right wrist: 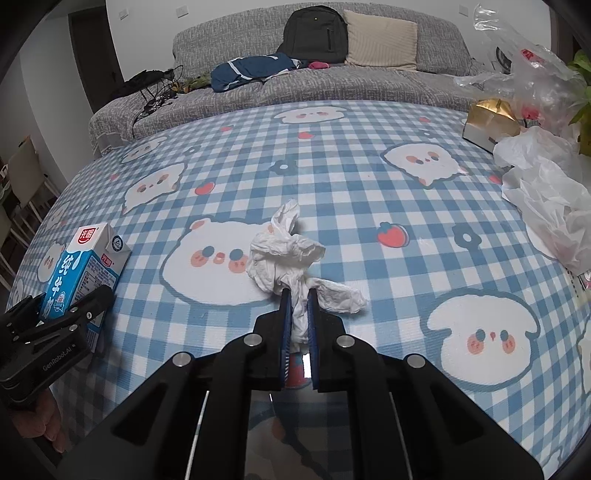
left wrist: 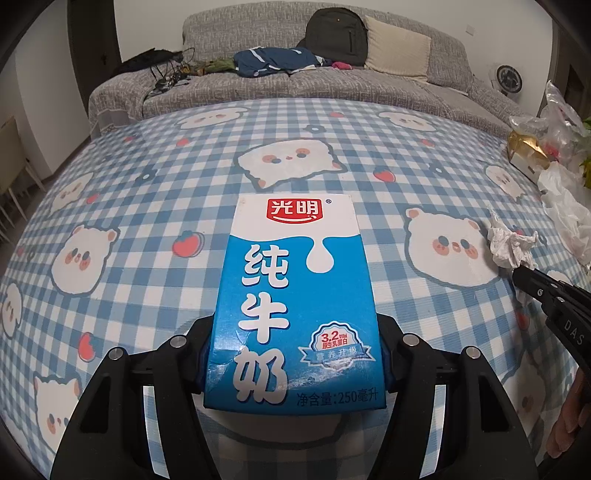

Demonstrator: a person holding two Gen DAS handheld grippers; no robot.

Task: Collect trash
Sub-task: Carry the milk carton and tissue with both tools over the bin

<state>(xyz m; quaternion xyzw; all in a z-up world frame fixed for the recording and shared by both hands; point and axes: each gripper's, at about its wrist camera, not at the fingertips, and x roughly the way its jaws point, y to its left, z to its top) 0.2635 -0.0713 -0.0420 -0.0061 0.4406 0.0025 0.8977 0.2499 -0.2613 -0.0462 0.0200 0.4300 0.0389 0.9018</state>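
Note:
A blue and white milk carton (left wrist: 291,295) stands upright on the checked tablecloth (left wrist: 147,221), and my left gripper (left wrist: 295,332) is shut on its lower sides, the blue pads pressed against it. The right wrist view shows the same carton (right wrist: 86,266) at the far left with the left gripper (right wrist: 74,317) around it. A crumpled white tissue (right wrist: 284,254) lies on the cloth, its tail pinched between the pads of my right gripper (right wrist: 298,295), which is shut on it. In the left wrist view the tissue (left wrist: 511,245) and right gripper (left wrist: 528,277) appear at the right edge.
White and clear plastic bags (right wrist: 546,199) and a gold-topped box (right wrist: 487,122) crowd the table's right side. A grey sofa (right wrist: 369,85) with a backpack (right wrist: 314,33), clothes and a cushion runs behind the table. Chairs (right wrist: 26,177) stand at the left.

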